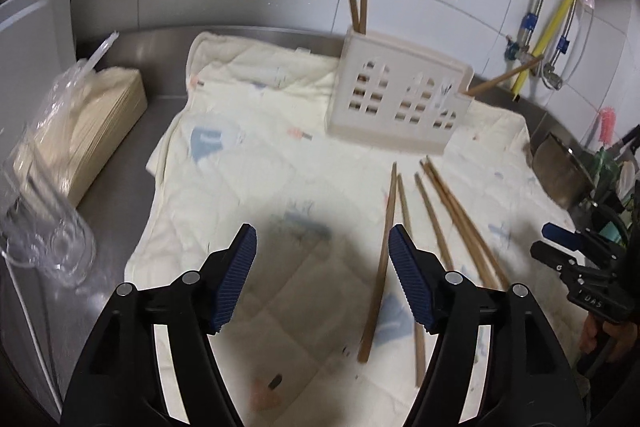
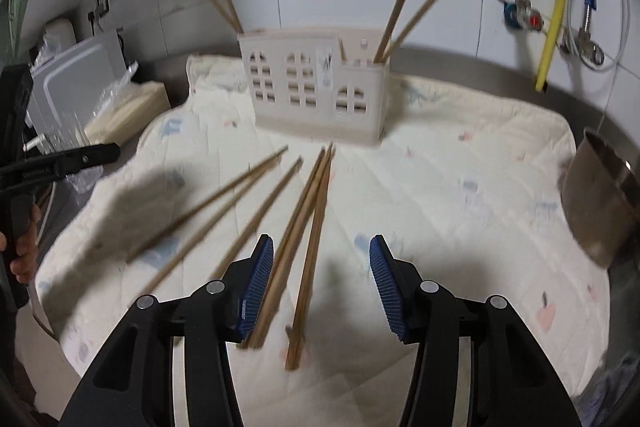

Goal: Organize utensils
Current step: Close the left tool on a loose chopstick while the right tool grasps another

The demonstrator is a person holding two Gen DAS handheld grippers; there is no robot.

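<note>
Chopsticks are the things to sort, and they sit in two places: loose on the cloth and standing in the holder.

Seen from the left claw, far to its left lie a clear glass mug and a bagged stack of pale sheets on the steel surface. Its two blue pads stand apart over bare quilted cloth with nothing between them. Just right of its right finger lie the loose chopsticks; five can be counted there, though blur makes the count uncertain, and the nearest one passes behind that finger. Ahead and slightly right stands the white holder, one piece with window-shaped cut-outs. Two chopsticks rise from its left end and one leans out of its right end in this view. At the far right edge the right claw is seen from the side.

Seen from the right claw, the left claw and one hand show at the far left. Two loose chopsticks lie left of the claw and a tight bundle of about three runs between its parted pads, close against the left one; whether it touches is unclear. The holder stands straight ahead with two chopsticks at the left end and two at the right. One metal pot sits far right.
</note>
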